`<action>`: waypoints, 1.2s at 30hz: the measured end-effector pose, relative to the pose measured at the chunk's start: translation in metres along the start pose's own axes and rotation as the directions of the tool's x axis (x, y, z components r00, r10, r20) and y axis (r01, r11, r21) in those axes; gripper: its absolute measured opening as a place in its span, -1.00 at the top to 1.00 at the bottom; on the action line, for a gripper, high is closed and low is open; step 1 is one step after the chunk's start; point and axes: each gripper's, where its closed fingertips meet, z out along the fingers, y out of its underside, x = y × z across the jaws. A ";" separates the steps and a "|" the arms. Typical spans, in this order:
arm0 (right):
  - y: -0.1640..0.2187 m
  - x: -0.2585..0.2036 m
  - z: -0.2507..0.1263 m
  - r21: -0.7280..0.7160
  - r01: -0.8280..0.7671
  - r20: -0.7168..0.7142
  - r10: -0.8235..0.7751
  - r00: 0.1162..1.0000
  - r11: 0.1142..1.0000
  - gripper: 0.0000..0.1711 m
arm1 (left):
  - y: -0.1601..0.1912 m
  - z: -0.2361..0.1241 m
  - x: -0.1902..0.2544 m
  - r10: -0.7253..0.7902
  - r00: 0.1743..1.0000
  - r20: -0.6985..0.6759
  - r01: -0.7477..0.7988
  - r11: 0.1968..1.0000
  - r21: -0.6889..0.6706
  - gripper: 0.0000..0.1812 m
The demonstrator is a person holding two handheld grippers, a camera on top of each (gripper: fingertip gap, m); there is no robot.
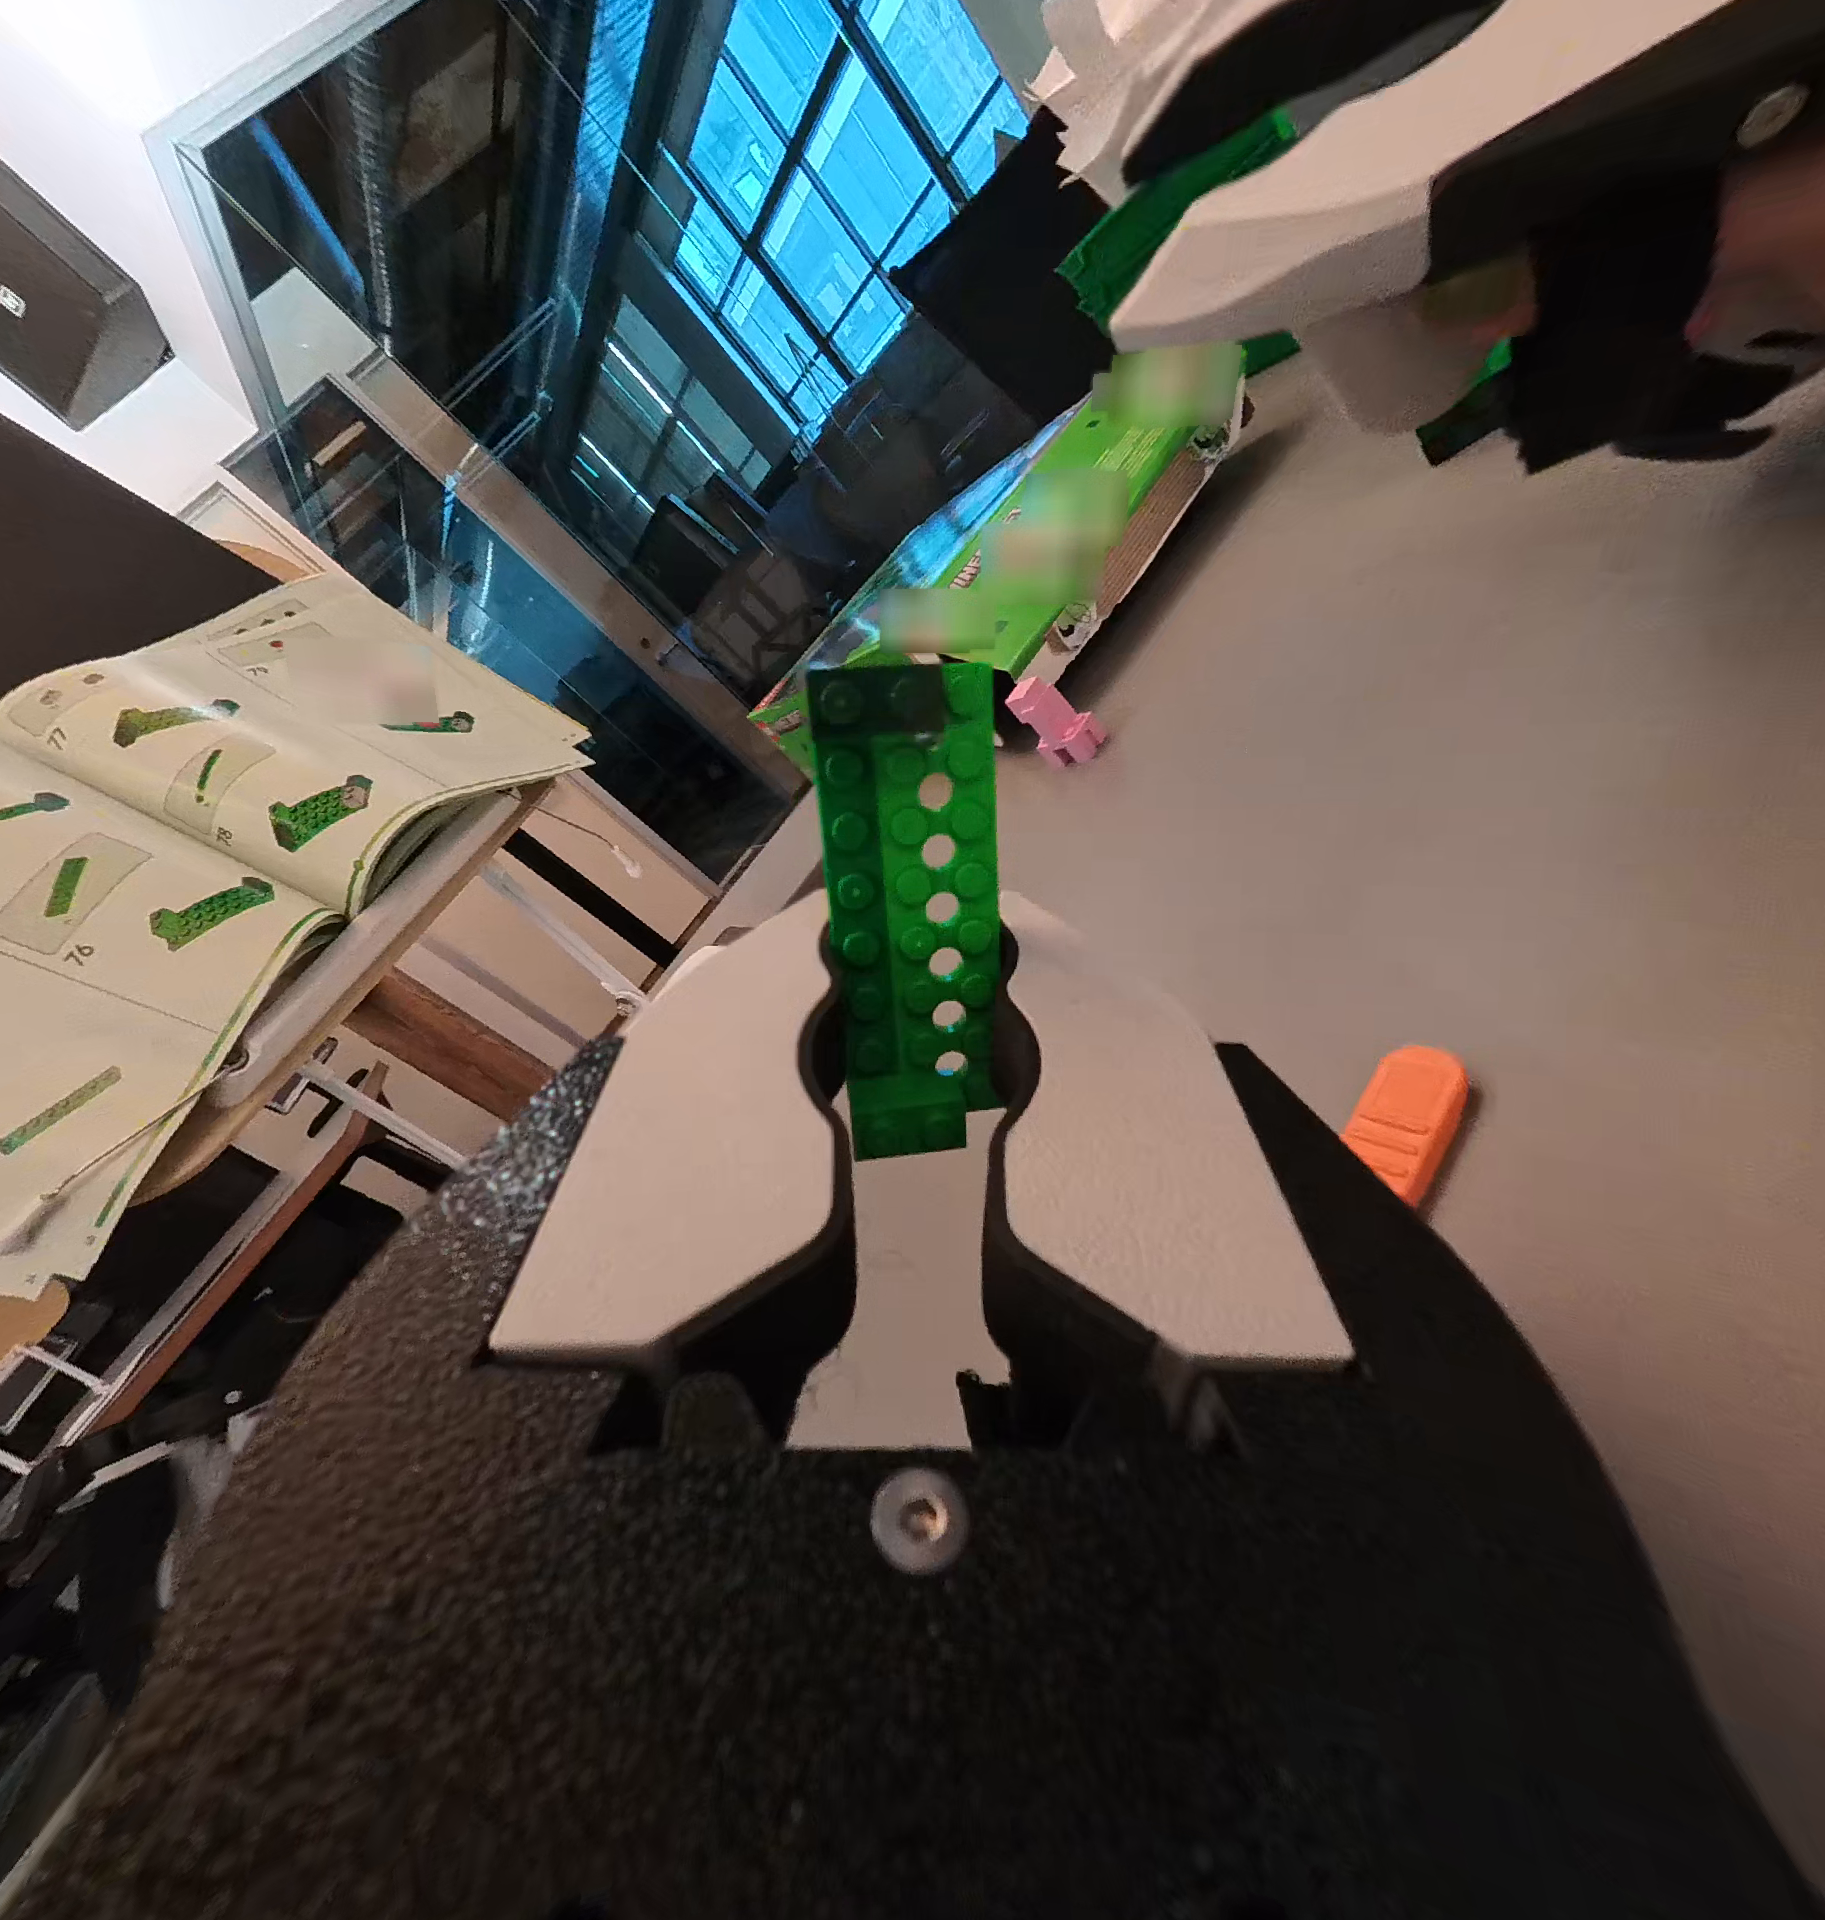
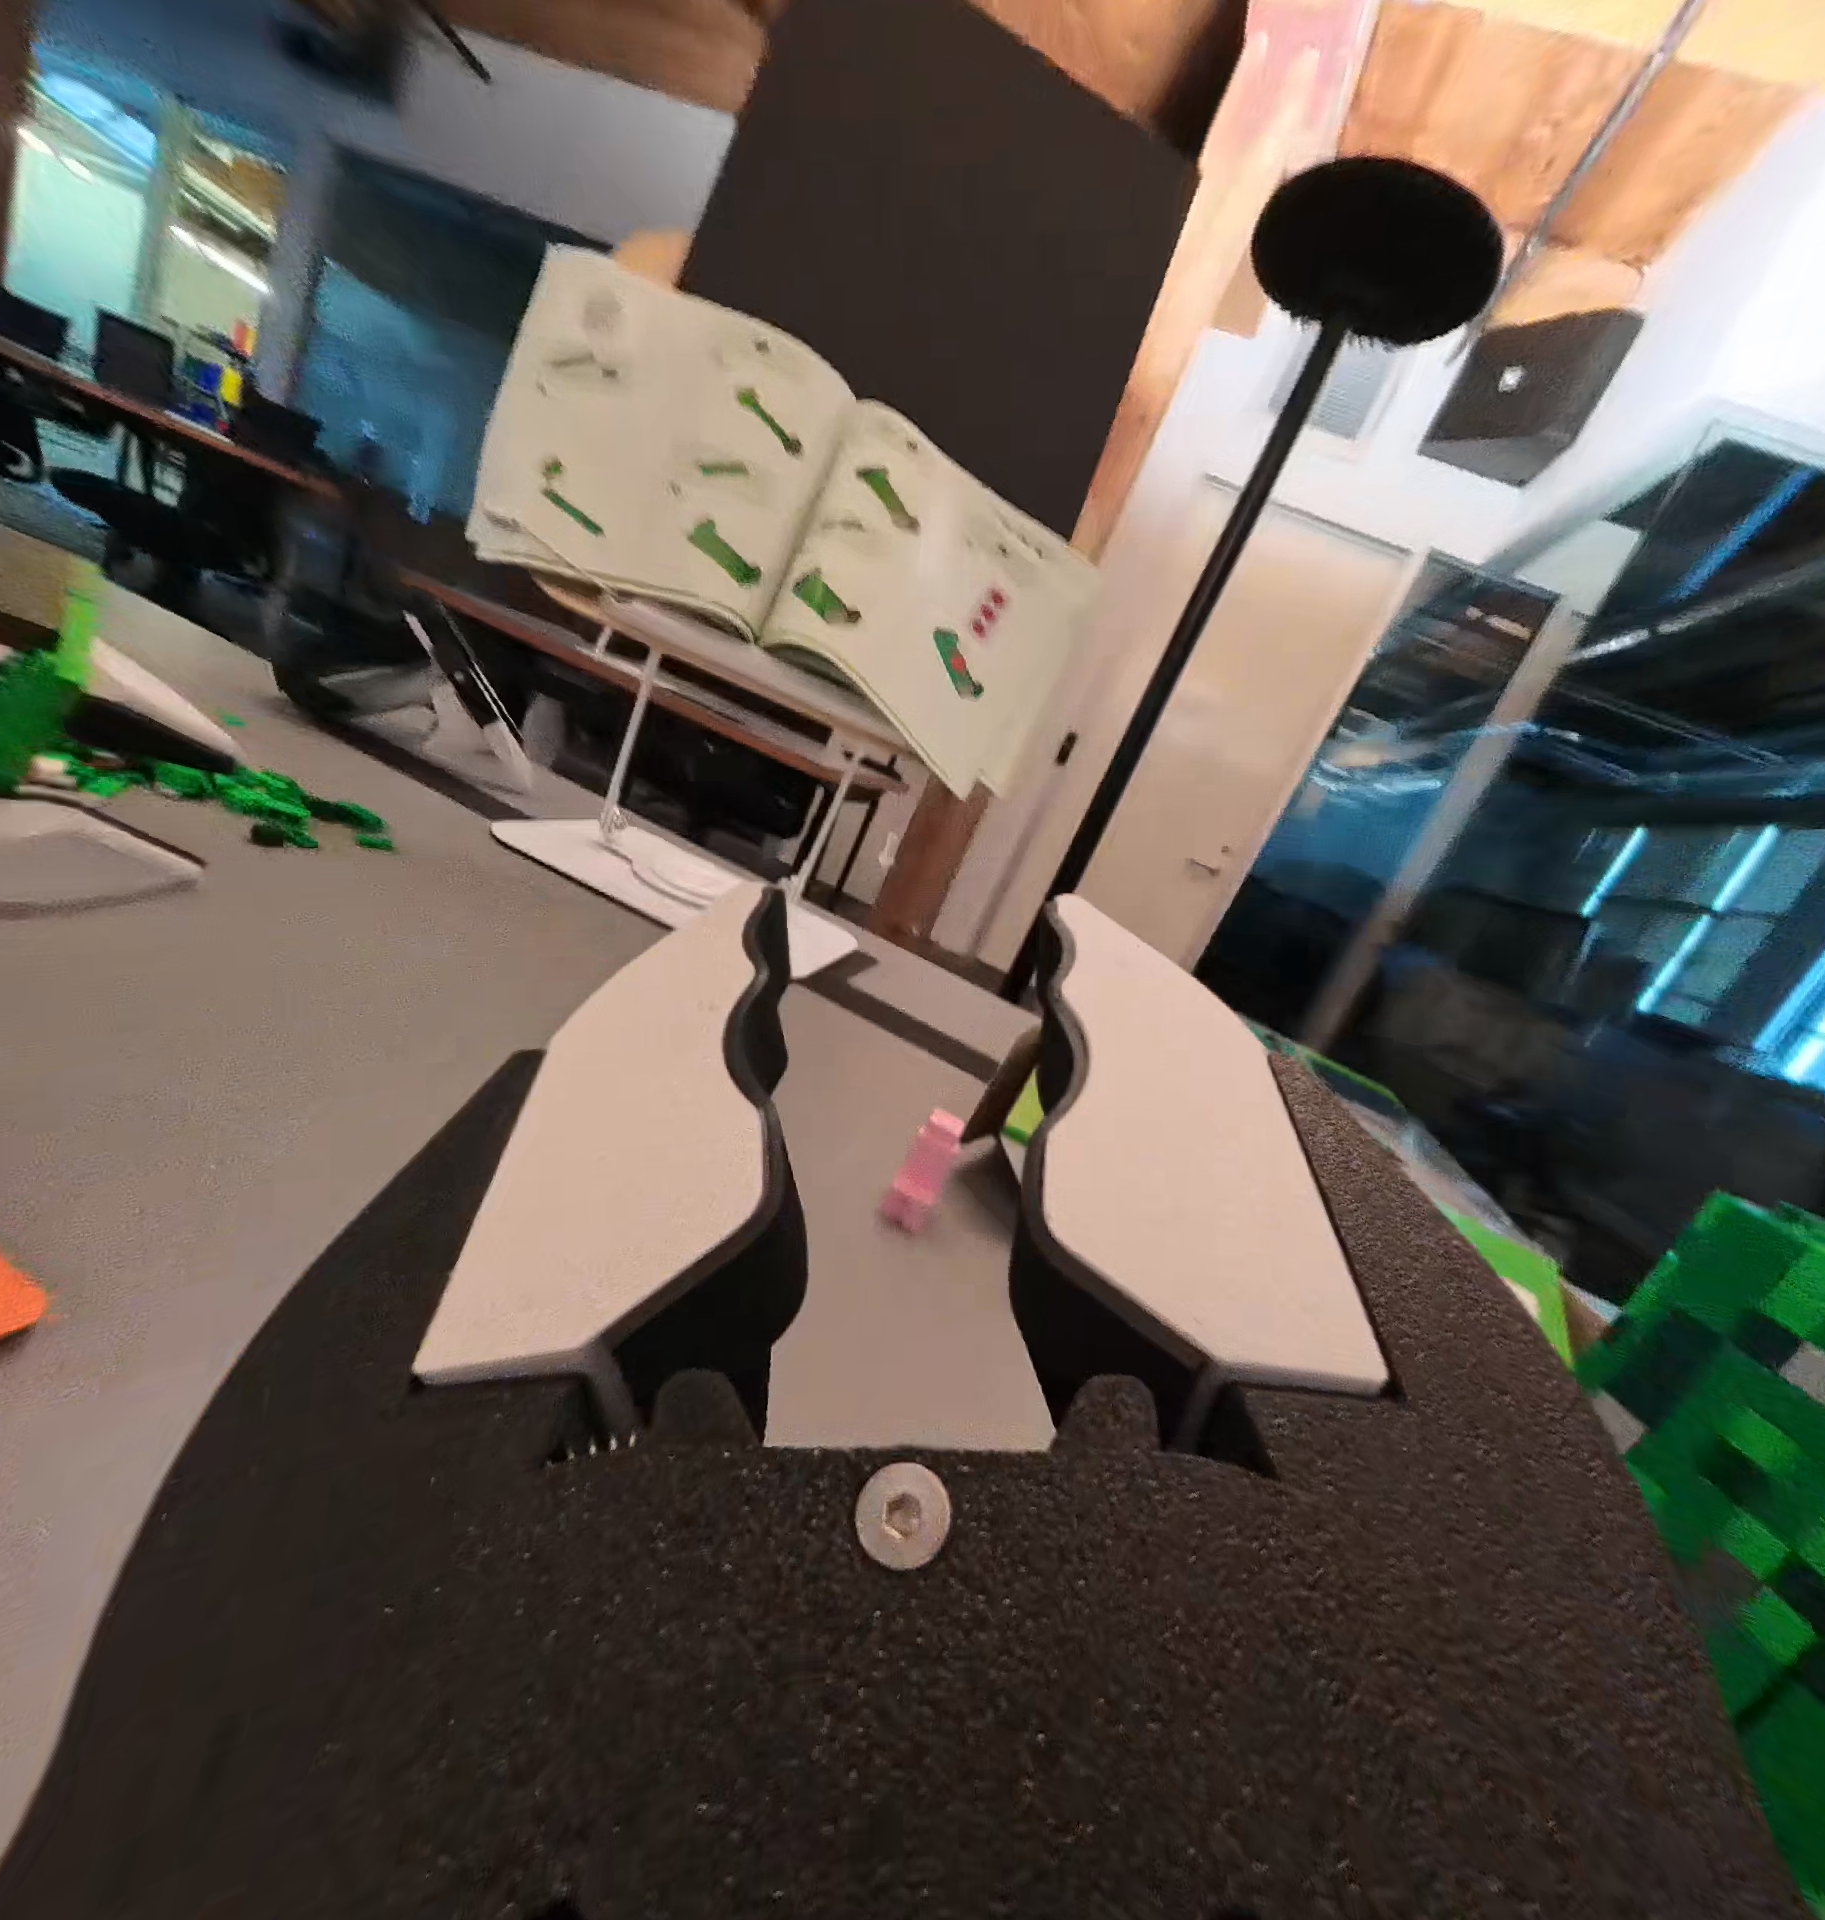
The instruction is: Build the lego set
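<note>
The grey tabletop point(image 2: 212, 1039) under me carried a scatter of loose green bricks point(image 2: 274, 800) near its far left edge. A small pink figure point(image 2: 920, 1169) stood on it near the green set box point(image 1: 1001, 561), an orange tool point(image 1: 1407, 1122) lay apart, and the book stand's white base point(image 2: 669, 878) rested at the far edge.

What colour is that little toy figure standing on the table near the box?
Pink. The figure shows best in the left wrist view, beside the green box.
</note>
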 end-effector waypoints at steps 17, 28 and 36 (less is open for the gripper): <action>0.017 -0.032 0.019 -0.024 0.105 0.215 -0.097 0.972 0.994 0.54 | 0.007 0.000 -0.008 -0.025 1.000 0.011 0.025 1.000 0.013 0.76; 0.003 -0.069 0.005 0.144 -0.038 0.590 -0.055 0.806 0.989 0.56 | 0.015 0.002 -0.014 -0.099 0.995 0.018 0.099 0.995 -0.008 0.76; -0.011 -0.069 -0.018 0.238 -0.015 0.609 -0.138 0.781 0.971 0.59 | 0.025 0.005 -0.019 -0.099 0.994 0.048 0.102 0.994 -0.048 0.76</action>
